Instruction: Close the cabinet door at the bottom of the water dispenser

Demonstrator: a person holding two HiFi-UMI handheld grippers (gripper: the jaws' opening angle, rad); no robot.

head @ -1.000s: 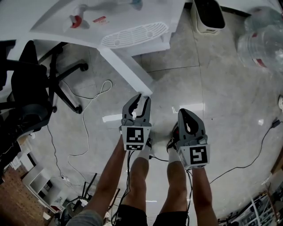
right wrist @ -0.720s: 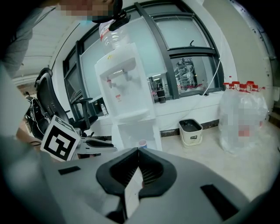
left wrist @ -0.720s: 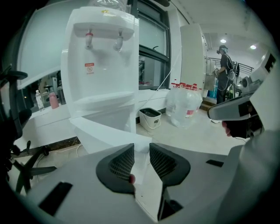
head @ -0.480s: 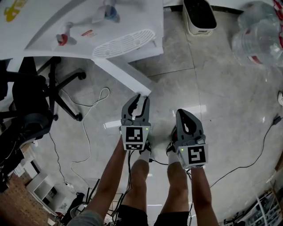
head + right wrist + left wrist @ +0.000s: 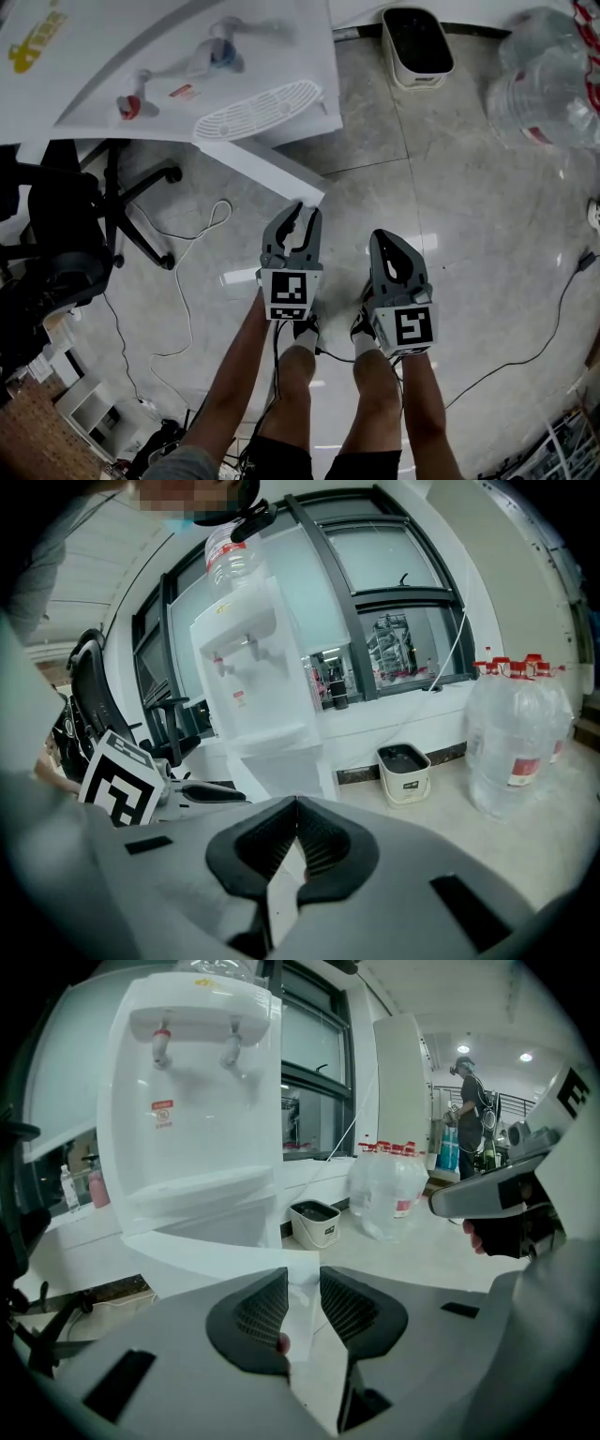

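The white water dispenser (image 5: 187,84) stands at the upper left, with its taps and drip tray facing me. Its bottom cabinet door (image 5: 253,164) swings out across the floor toward me. My left gripper (image 5: 298,214) is at the door's free end, its jaws part-way apart around that edge. In the left gripper view the door (image 5: 206,1260) fills the gap of the left gripper (image 5: 302,1288). My right gripper (image 5: 389,242) hangs to the right of the door, shut and empty. Seen in its own view, the right gripper (image 5: 296,808) has its pads together and the dispenser (image 5: 253,667) stands ahead.
A black office chair (image 5: 66,225) stands at the left, with a white cable (image 5: 192,244) looping on the floor beside it. A white bin (image 5: 417,42) and large water bottles (image 5: 544,80) sit at the back right. A dark cable (image 5: 553,309) crosses the floor at the right.
The dispenser has come closer to both grippers in the head view. The door now lies at a flatter angle to the dispenser's front, with the left gripper still at its free end.
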